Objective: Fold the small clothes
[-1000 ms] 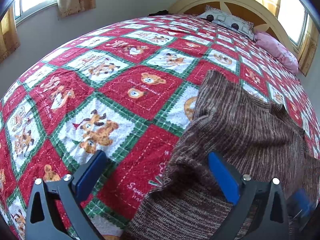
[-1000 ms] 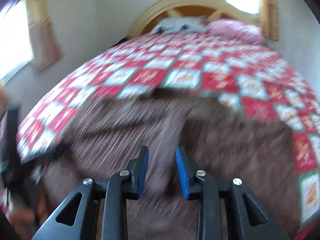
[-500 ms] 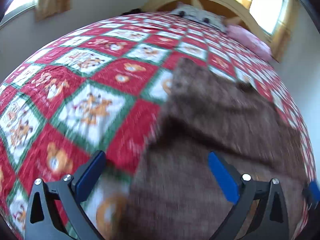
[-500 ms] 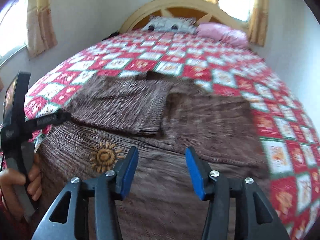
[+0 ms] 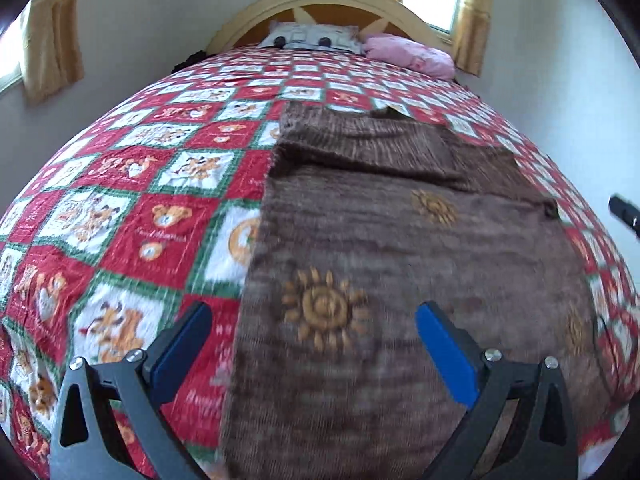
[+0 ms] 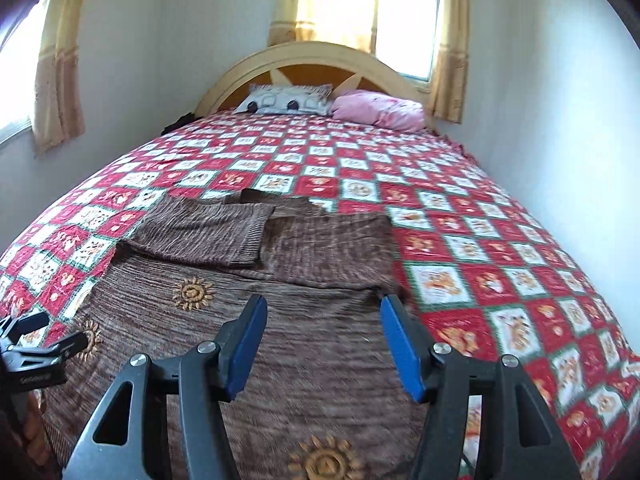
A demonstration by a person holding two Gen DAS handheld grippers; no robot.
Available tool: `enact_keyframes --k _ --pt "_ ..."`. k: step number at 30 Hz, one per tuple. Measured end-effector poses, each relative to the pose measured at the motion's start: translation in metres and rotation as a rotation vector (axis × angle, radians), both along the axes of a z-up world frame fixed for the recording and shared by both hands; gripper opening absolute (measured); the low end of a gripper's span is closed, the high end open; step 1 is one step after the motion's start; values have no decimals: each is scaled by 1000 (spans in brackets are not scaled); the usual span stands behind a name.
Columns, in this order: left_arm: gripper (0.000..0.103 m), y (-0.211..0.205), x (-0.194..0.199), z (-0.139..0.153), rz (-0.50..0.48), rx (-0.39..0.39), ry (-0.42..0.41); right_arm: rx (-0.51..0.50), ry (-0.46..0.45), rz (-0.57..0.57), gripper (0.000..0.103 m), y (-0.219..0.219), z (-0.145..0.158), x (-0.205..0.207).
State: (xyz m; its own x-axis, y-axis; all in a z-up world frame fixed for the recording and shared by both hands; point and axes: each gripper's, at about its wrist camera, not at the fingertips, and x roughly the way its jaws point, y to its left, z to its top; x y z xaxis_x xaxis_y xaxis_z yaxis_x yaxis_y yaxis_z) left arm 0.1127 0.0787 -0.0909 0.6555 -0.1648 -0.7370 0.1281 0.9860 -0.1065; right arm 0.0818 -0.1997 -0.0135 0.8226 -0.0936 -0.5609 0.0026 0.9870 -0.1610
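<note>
A brown knitted garment (image 5: 400, 248) (image 6: 288, 320) with orange sun motifs lies flat on the bed, both sleeves folded in over its far part. My left gripper (image 5: 312, 336) hangs above its near left edge, jaws wide open and empty. My right gripper (image 6: 322, 334) hovers over the garment's right half; its jaws are opening, with nothing between them. The left gripper (image 6: 44, 340) also shows at the left edge of the right wrist view. A dark tip of the right gripper (image 5: 624, 212) peeks in at the right edge of the left wrist view.
The garment rests on a red, white and green patchwork bedspread (image 6: 480, 216) (image 5: 132, 208). A patterned pillow (image 6: 288, 100) and a pink pillow (image 6: 380, 110) lie by the wooden headboard (image 6: 312, 60). Walls flank the bed, with curtained windows (image 6: 404, 20) behind it.
Both grippers have pulled back and risen from the garment, so more of it shows. The right jaws went from nearly shut to open. The left view turned toward the headboard.
</note>
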Motion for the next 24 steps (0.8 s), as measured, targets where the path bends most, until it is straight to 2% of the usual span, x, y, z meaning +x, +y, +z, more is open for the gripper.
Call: enact_keyframes --k 3,5,7,8,10,12,16,18,21,23,24 --pt "103 3 -12 5 -11 8 -35 -20 -32 -26 60 -5 8 -16" --pt "103 6 -21 14 -12 -24 -74 -17 -63 -37 60 -10 16 -30" --pt "103 11 -29 29 -14 -69 -122 -11 -124 -57 60 -16 27 -48" --pt "103 13 -34 38 36 -107 -139 -6 -158 -60 60 -17 33 -56" --pt "103 15 -43 58 7 -130 -190 24 -267 -60 60 -24 51 -80" --pt "103 14 -56 82 -39 -119 -250 113 -390 -14 60 -36 76 -111" --pt "103 24 -80 122 -152 -128 -324 266 -545 64 60 -67 127 -167" --pt "103 38 -92 142 -170 -153 -355 332 -586 91 60 -84 151 -190" --pt "103 61 -103 159 -221 -129 -353 380 -634 122 61 -110 192 -232" --pt "103 68 -109 159 -226 -85 -338 363 -636 164 80 -120 216 -257" --pt "103 70 -111 155 -221 -34 -327 347 -625 184 94 -123 223 -266"
